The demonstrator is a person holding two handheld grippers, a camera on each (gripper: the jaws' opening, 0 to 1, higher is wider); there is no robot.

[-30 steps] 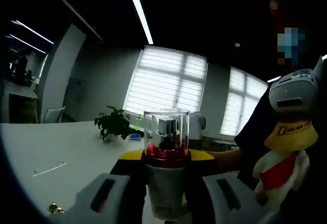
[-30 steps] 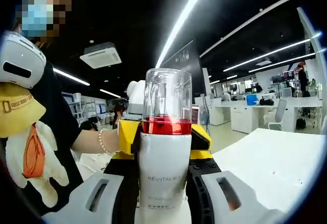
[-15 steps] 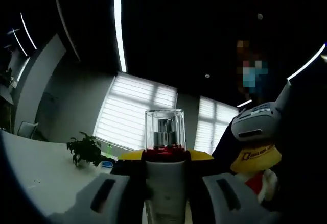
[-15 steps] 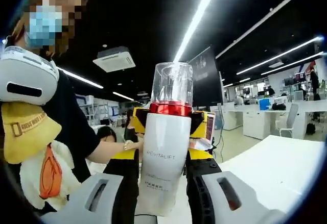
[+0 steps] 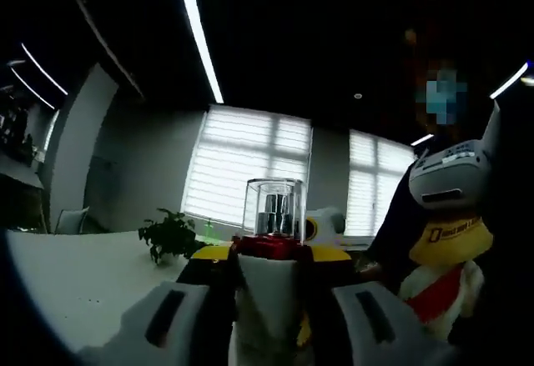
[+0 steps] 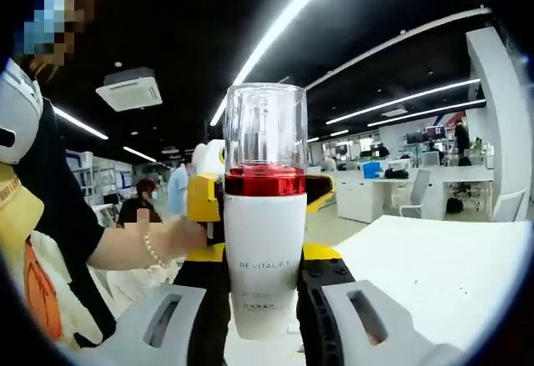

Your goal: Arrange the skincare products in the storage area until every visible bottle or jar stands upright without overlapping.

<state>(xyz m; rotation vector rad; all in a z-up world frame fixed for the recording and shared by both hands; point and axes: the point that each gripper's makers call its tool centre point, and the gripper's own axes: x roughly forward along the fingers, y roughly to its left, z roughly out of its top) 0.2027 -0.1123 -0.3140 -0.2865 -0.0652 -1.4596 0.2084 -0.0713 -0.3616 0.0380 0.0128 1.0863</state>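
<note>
Bottle: a white pump bottle [image 6: 265,258] with a red collar and a clear cap, held upright in mid-air between both grippers, above the white table [image 6: 450,258]; it also stands in the left gripper view [image 5: 269,299].
Right gripper [image 6: 260,320]: its jaws are clenched on the lower body of the bottle, one on each side.
Left gripper [image 5: 265,320]: its jaws close against the bottle from the opposite side; in the right gripper view its yellow-and-black body [image 6: 203,203] sits just behind the red collar, with a hand [image 6: 179,237] on it.
Step in hand (judgement): carrying the bottle toward its standing place; no storage area can be made out from here.
Doing it well: keep the bottle vertical, lower it until the base sits flat on a bare patch, release one gripper first and the other only once the bottle stands steady, and leave room around it so nothing overlaps.
Risk: the tall, narrow bottle looks top-heavy with its cap, so a sideways pull on release could tip it.
Label on bottle: "REVITALIFT"; the smaller lines below are too small to read.
Other writing: a yellow bucket hat [image 5: 450,239] on a plush toy beside the person carries a dark patch with lettering, not legible.
</note>
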